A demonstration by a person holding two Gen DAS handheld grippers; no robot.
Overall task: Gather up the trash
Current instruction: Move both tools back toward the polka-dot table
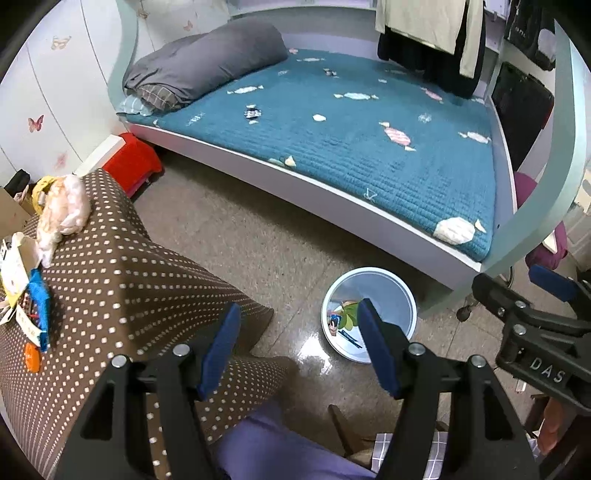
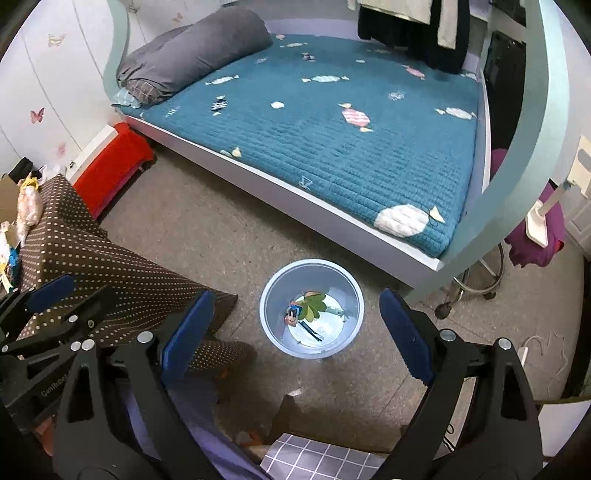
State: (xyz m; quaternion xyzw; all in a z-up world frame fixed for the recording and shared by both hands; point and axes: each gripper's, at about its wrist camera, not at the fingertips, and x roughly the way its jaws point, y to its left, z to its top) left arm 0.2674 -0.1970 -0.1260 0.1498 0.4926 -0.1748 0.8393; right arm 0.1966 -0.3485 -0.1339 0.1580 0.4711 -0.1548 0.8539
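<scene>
While both the left gripper (image 1: 299, 325) and right gripper (image 2: 295, 317) hang with jaws released and empty, wrappers lie in the bin (image 2: 273, 295) on the floor; more trash (image 1: 62, 214) sits on the bench (image 1: 129, 266)

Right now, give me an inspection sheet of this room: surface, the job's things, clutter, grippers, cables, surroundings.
Surface: table under a brown polka-dot cloth; speckled floor below.
Job's things: pale blue bin on the floor, a few wrappers at its bottom; more trash on the table's far side, including a crumpled plastic bag and a blue packet.
Clutter: red stool by the bed.
Grippers: left gripper open, empty; right gripper open, empty, above the bin.
Cables: white cord on the floor at right.
Surroundings: bed with a teal quilt, grey bedding roll, hanging clothes.
</scene>
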